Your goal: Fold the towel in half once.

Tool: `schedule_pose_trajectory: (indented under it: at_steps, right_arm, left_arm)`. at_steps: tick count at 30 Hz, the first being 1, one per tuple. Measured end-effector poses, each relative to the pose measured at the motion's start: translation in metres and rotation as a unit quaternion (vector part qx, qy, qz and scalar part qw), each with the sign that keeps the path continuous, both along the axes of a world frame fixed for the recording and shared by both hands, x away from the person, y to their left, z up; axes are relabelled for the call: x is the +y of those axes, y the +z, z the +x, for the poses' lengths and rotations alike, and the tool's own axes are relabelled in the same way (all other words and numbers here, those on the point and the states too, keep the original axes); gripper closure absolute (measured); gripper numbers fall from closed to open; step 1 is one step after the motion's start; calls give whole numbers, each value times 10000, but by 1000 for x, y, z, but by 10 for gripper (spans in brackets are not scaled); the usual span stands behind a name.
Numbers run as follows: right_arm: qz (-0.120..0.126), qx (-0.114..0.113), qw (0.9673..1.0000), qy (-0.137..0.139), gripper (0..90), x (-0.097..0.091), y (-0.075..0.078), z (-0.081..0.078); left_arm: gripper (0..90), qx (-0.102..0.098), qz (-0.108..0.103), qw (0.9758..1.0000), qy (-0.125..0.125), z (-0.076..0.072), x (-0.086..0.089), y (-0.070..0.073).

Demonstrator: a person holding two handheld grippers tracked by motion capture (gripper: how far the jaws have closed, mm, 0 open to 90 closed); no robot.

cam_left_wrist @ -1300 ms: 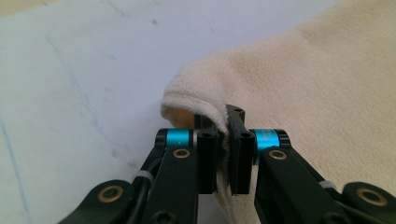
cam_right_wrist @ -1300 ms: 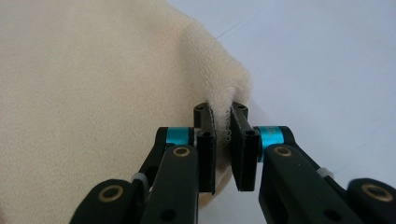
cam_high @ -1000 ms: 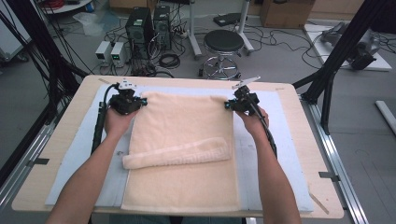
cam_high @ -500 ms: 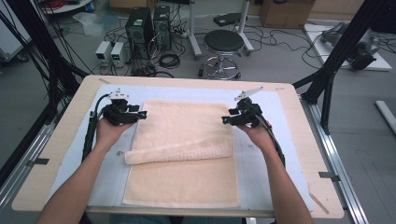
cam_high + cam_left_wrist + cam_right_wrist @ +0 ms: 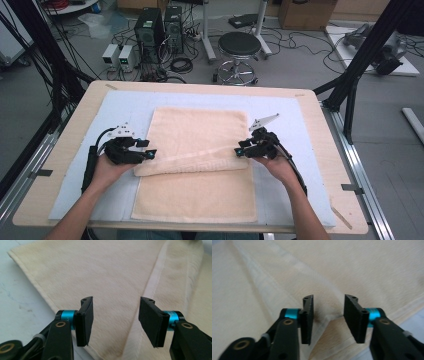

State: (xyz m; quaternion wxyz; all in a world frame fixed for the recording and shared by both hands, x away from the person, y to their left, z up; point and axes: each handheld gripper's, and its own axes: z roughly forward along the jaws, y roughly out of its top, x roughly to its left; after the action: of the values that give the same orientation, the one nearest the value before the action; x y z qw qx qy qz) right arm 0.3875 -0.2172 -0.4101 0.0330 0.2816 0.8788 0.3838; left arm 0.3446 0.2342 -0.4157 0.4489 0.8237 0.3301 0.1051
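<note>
The table (image 5: pixel 60 165) carries a pale blue mat (image 5: pixel 125 107), and on it the towel (image 5: pixel 200 130) lies with its long axis running from 12 to 6 o'clock in the high view. Its far half is folded toward the person, so the folded-over edge (image 5: pixel 192 167) forms a band running 9 to 3 across the towel's middle, with a single layer left bare toward 6. That band is what the next move turns on, in my judgement: each end of it sits right at a gripper, so neither hand is nearer than the other. The left gripper (image 5: pixel 148 155) is at the band's 9 o'clock end, pointing toward 3; the right gripper (image 5: pixel 240 150) is at the 3 o'clock end, pointing toward 9. In the left gripper view the left gripper (image 5: pixel 115 320) has just been opening; its jaws stand well apart over the cloth with nothing pinched, the towel's side edge passing under them. In the right gripper view the right gripper (image 5: pixel 328 318) has just been closing, yet its jaws are still parted; a corner of the fold peaks in the gap, and the pads do not press on it.
</note>
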Motion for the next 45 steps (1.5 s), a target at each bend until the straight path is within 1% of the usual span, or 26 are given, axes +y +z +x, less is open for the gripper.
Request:
schedule_pose_trajectory:
  at_steps: [2,4,7,8,10,12,14,15,16,20,21,22,23,24,25,26,27,31,32,33,37,38,39,42,44,45]
  right_arm:
    - [-122,140,9998,105,675,1,-2,-5]
    - [-233,104,9993,273,711,4,0,-12]
    - [-266,170,9982,516,691,5,7,-21]
    - [-281,130,9981,542,666,5,9,-24]
    - [-222,49,9988,427,625,2,13,-24]
    - [-101,-105,9997,205,609,-3,17,-21]
    - [80,-135,9999,-2,589,-8,18,-16]
    - [119,-156,9998,-72,589,-9,16,-13]
    - [106,-130,9998,-146,588,-8,14,-9]
    - [4,172,9997,-199,527,0,-4,4]
    - [-11,299,9994,-178,526,3,-9,6]
    - [-45,349,9993,-146,533,5,-12,7]
    - [-100,382,9992,-111,554,8,-15,8]
    - [-167,431,9989,-98,612,9,-17,7]
    - [-156,457,9988,-56,697,9,-17,7]
    - [-126,479,9988,19,794,9,-15,6]
    - [-81,481,9988,87,814,8,-13,5]
    - [-74,217,9996,182,834,6,2,-7]
    - [-70,129,9997,190,836,4,7,-11]
    - [-19,103,9997,210,840,3,11,-16]
    - [62,-152,9992,376,846,-1,26,-36]
    - [118,-244,9989,388,846,-2,28,-42]
    - [169,-263,9987,407,847,-4,30,-47]
    - [192,-314,9983,461,849,-9,30,-64]
    - [126,-432,9975,544,852,-12,30,-74]
    - [146,-445,9976,510,852,-13,30,-80]
  left_arm:
    - [490,82,69,9999,-79,-5,1,-5]
    - [491,93,128,9998,-100,-11,3,-9]
    - [493,95,68,9999,-102,-20,7,-12]
    - [494,67,88,9999,-91,-22,9,-12]
    - [496,74,116,9999,-79,-24,14,-11]
    - [515,61,116,9999,-35,-24,18,-9]
    - [519,113,52,9999,-14,-23,20,-9]
    - [530,123,85,9999,-37,-22,20,-10]
    - [535,130,142,9998,-41,-22,19,-11]
    - [560,378,307,9986,-191,-18,13,-19]
    - [600,387,314,9985,-236,-19,12,-20]
    - [637,346,340,9984,-283,-20,11,-21]
    - [681,338,299,9984,-343,-21,10,-22]
    - [724,342,280,9984,-361,-22,10,-23]
    - [749,358,246,9983,-400,-21,11,-22]
    - [831,390,166,9980,-466,-22,11,-22]
    - [841,368,155,9981,-468,-23,11,-20]
    - [855,191,114,9986,-490,-31,11,-12]
    - [855,127,65,9988,-474,-34,11,-10]
    - [856,64,18,9989,-472,-38,11,-7]
    - [860,-175,-15,9984,-533,-53,13,3]
    - [860,-202,-60,9984,-530,-57,12,5]
    - [860,-247,-72,9981,-559,-61,13,7]
    - [861,-372,-45,9972,-641,-72,11,11]
    - [861,-438,6,9966,-696,-79,11,12]
    - [861,-463,12,9964,-708,-82,11,12]
